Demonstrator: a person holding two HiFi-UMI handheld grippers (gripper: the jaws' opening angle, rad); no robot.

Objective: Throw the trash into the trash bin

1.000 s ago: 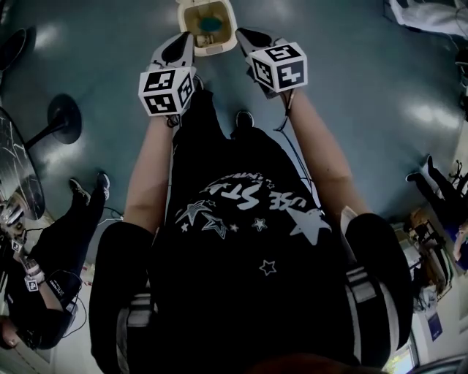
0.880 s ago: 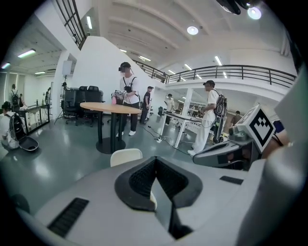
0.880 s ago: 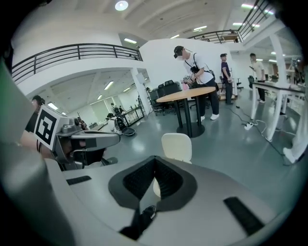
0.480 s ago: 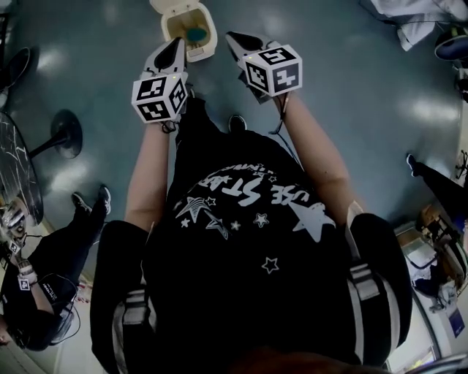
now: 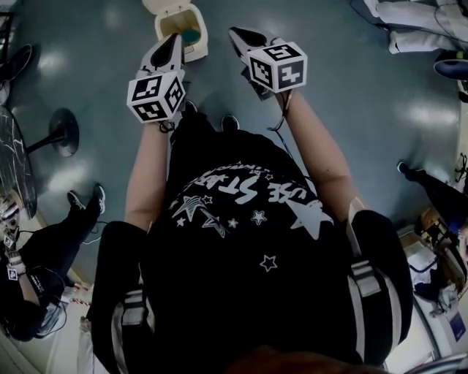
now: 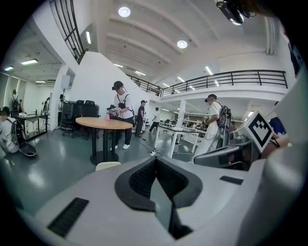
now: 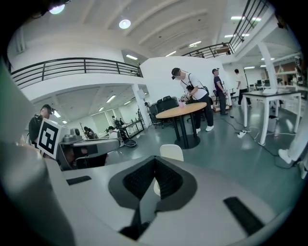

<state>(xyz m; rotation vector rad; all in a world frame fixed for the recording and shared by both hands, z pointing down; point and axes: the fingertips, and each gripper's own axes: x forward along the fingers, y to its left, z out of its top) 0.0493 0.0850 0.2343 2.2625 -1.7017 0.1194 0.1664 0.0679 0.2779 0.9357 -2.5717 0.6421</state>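
Looked down on a broad floor [image 5: 351,95], smooth, blue-grey and glossy enough to carry soft blots of lamp glare; found the trash bin [image 5: 196,52] standing on it at the top of the head view, a small cream plastic box with rounded corners; saw its flap lid [image 5: 157,6] tipped up and back, and a teal lump of trash [image 5: 190,33] lying inside; placed the bin ahead of both tips, close by the nose of the left hand-held gripper [image 5: 175,38] and a little apart from the right one.

Showed that left hand-held gripper [image 6: 155,161] as a matt pale-grey shell tapering to a point, with black ribbed pads pressed together at the tip and nothing between them; showed the right hand-held gripper [image 5: 238,33] [image 7: 154,163] alike in shape and finish, likewise closed up tight and empty, with the cream lid [image 7: 171,152] rising just beyond its pads in its own view.

Carried on each a white box with black square markers, flat-faced and sharp-edged: the left cube [image 5: 155,95] and the right cube [image 5: 278,66].
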